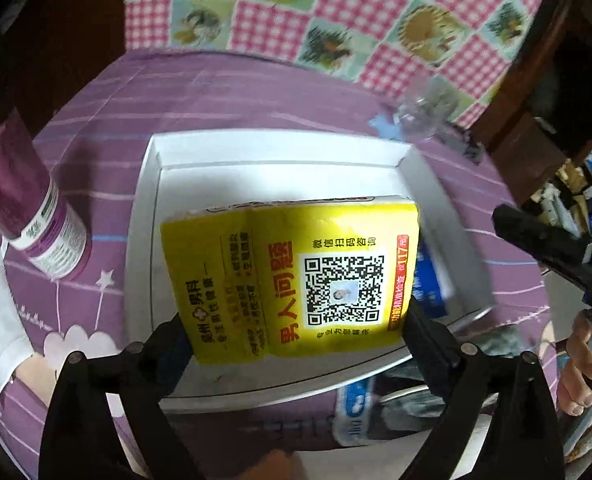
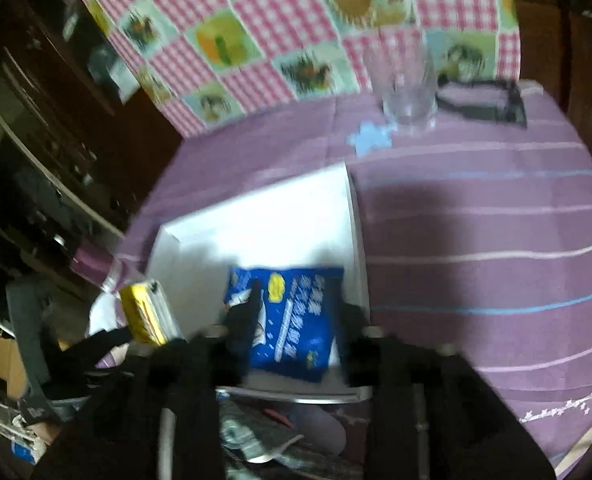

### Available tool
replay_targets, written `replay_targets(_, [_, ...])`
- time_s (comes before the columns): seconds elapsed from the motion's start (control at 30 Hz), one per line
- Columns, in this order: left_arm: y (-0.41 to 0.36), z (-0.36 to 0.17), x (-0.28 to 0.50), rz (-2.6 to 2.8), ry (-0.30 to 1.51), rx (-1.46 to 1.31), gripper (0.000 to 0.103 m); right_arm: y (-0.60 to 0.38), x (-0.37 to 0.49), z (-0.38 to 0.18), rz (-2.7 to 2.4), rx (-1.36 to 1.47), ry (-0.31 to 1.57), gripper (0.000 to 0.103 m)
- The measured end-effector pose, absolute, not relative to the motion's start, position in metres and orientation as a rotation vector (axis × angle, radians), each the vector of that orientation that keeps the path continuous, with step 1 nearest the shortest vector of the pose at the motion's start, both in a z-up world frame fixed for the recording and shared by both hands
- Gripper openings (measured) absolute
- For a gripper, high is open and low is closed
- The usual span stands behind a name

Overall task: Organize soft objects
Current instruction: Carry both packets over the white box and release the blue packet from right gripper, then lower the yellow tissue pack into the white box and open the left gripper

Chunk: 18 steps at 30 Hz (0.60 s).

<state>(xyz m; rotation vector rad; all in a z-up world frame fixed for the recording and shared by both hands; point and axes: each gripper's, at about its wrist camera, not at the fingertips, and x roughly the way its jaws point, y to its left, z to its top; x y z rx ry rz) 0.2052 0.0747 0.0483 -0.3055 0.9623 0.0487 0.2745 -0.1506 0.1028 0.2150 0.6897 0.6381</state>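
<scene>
a: so, left hand-held gripper (image 1: 296, 332) is spread wide around the yellow plastic-wrapped tissue pack (image 1: 292, 276); whether the pads still touch its sides i cannot tell. pack lies tilted inside the shallow white cardboard box (image 1: 284, 152), on the worktop under a purple striped cloth (image 1: 200, 96).

b: right hand-held gripper (image 2: 299, 340)?

a: partly spread, nothing between its fingers. blue glossy tissue pack (image 2: 296, 320) lies flat in the box below it.

b: risks?

a: yellow pack leans over the blue one; my guess is a finger dragging on its slick wrapper could pull it askew or out. box is light card and may slide on the cloth. the clear drinking glass (image 2: 407, 80) stands well apart, but a wide swing could tip it.

b: textures?

a: both packs soft, squashy, crinkly film. purple cylindrical canister (image 1: 32, 216) rigid, lying near the box.
</scene>
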Motion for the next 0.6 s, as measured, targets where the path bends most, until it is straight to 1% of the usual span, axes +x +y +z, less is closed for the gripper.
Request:
replay_targets(0.03, [0.072, 0.052, 0.204, 0.042, 0.939, -0.296, 0.103, -0.15, 0.272, 0.107, 0.641, 0.214, 0.673, 0.056])
replay_targets(0.13, [0.069, 0.06, 0.202, 0.056, 0.879, -0.272, 0.103, -0.154, 0.26, 0.121, 0.63, 0.186, 0.634, 0.056])
replay_targets(0.27, [0.072, 0.066, 0.201, 0.059, 0.85, -0.27, 0.103, -0.158, 0.239, 0.135, 0.617, 0.154, 0.594, 0.056])
replay_targets(0.5, [0.071, 0.078, 0.189, 0.041, 0.816, -0.279, 0.103, -0.177, 0.208, 0.138, 0.587, 0.133, 0.564, 0.057])
replay_targets(0.57, [0.065, 0.087, 0.179, 0.024, 0.778, -0.29, 0.102, -0.185, 0.2, 0.136, 0.568, 0.129, 0.549, 0.057])
replay_targets(0.6, [0.062, 0.092, 0.172, 0.02, 0.761, -0.297, 0.096, -0.19, 0.194, 0.135, 0.558, 0.132, 0.536, 0.057])
